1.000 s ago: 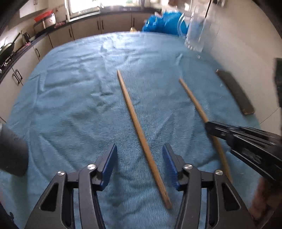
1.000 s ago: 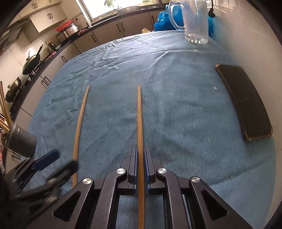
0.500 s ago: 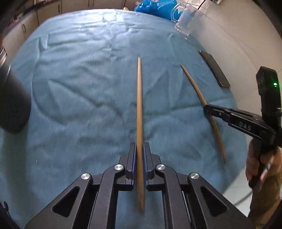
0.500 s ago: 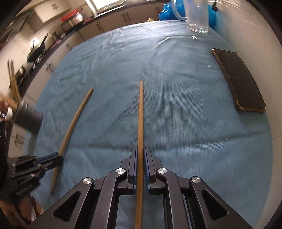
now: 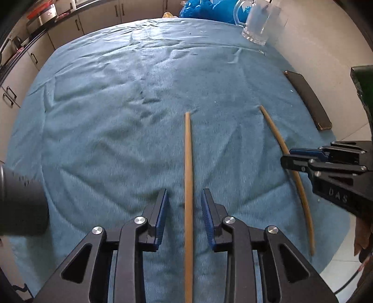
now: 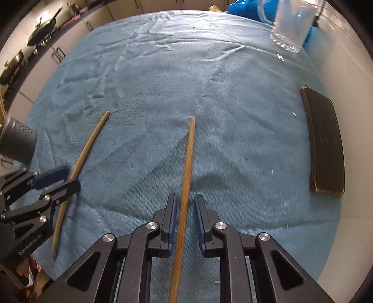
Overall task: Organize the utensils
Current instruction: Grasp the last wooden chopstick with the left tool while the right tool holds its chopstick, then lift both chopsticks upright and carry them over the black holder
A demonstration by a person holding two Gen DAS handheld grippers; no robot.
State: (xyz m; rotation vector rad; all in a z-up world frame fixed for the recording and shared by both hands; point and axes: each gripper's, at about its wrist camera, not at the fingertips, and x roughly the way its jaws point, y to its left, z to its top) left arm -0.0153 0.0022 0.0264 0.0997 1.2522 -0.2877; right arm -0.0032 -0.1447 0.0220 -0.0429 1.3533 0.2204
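Two long wooden chopsticks lie on a blue towel (image 5: 116, 116). One chopstick (image 5: 188, 177) runs between the fingers of my left gripper (image 5: 184, 209), which is open with gaps on both sides. The other chopstick (image 6: 186, 177) runs between the fingers of my right gripper (image 6: 184, 216), which is also open, more narrowly. Each wrist view shows the other chopstick and gripper at its side: the right gripper (image 5: 293, 158) over its chopstick (image 5: 289, 163), and the left gripper (image 6: 60, 179) over its chopstick (image 6: 86, 149).
A dark perforated utensil holder (image 6: 18, 142) stands at the towel's left edge, also in the left wrist view (image 5: 21, 205). A black phone (image 6: 324, 142) lies at the right edge. A glass mug (image 5: 258, 23) and a blue bag (image 5: 205, 9) stand at the far end.
Both grippers were shut on their chopsticks half a second ago; both have now opened, and the chopsticks lie loose between the fingers.
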